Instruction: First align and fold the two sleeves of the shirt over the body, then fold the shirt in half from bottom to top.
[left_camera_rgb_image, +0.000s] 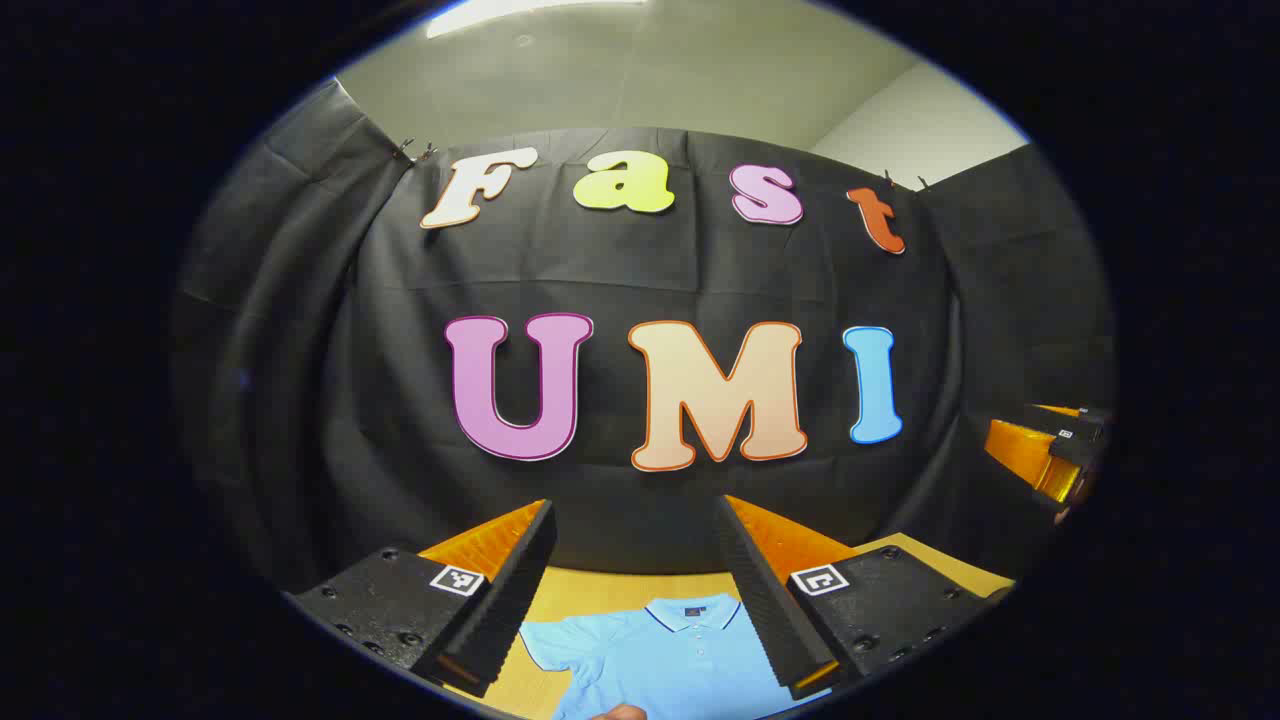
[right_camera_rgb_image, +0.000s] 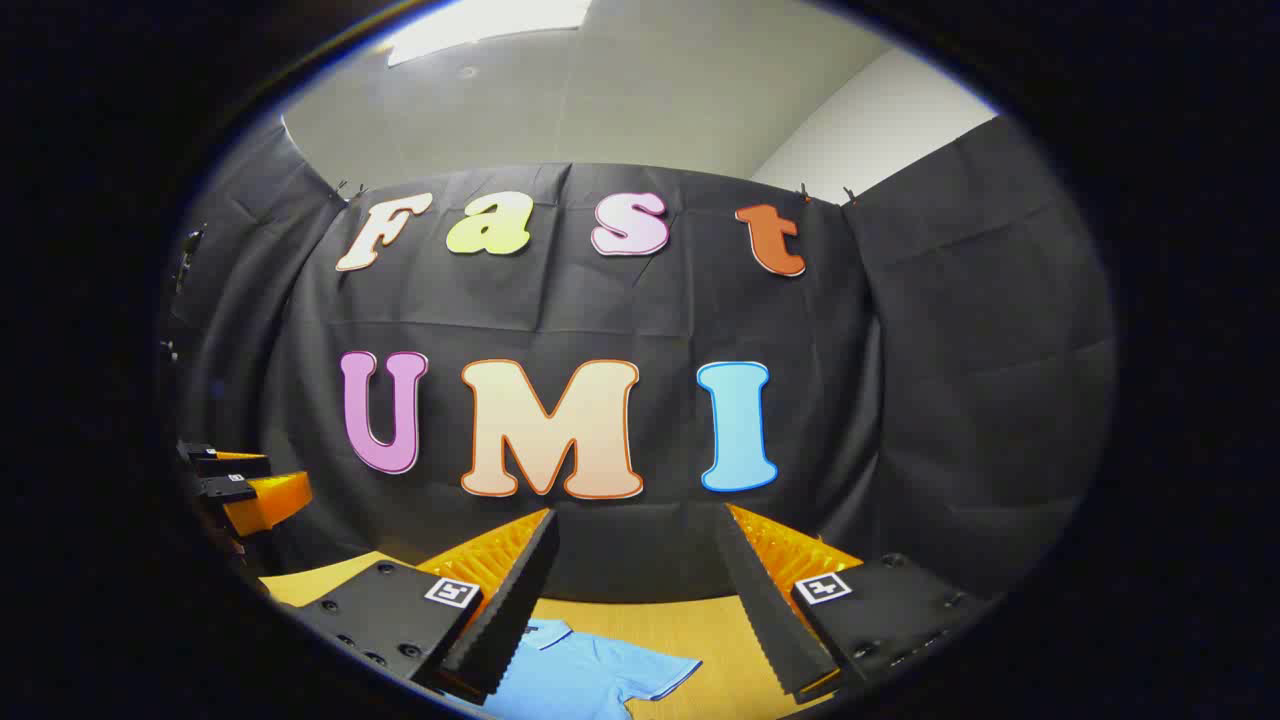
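light blue shirt (left_camera_rgb_image: 665, 655), navy-edged collar (left_camera_rgb_image: 695, 611), tan wooden table (left_camera_rgb_image: 610, 585)

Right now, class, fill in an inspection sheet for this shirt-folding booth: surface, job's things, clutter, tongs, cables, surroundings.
Surface: wooden table, bare around the shirt.
Job's things: light blue polo shirt lying flat, collar toward the back wall, sleeve spread out, nothing folded.
Clutter: nothing seen.
Tongs: left tongs open, above the shirt; right tongs open, above the table, holding nothing.
Cables: nothing seen.
Surroundings: black cloth wall, ceiling light.
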